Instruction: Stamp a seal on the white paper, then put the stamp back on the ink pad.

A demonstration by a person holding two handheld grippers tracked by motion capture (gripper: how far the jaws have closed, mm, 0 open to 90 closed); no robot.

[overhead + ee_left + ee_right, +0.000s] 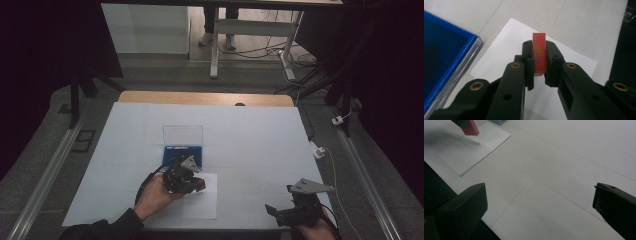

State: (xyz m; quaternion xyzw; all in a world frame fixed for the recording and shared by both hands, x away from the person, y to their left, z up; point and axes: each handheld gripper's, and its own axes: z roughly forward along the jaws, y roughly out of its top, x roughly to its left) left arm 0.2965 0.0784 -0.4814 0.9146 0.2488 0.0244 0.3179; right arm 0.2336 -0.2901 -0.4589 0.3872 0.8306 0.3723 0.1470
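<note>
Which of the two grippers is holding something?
The left gripper, over the white paper sheet: its jaws clamp a small red block. The right gripper stands open with nothing between its jaws.

1. The left hand (152, 196) reaches in from the table's near edge, forearm sleeved in black.
2. The left gripper (192, 181) is angled toward the table's middle, its jaws clamped together on a red block (539, 53).
3. The right gripper (280, 214) sits by the near right corner, jaws spread wide with nothing between them.

No readable text; the red block (539, 53) bears only a faint gold cross-like sign
</note>
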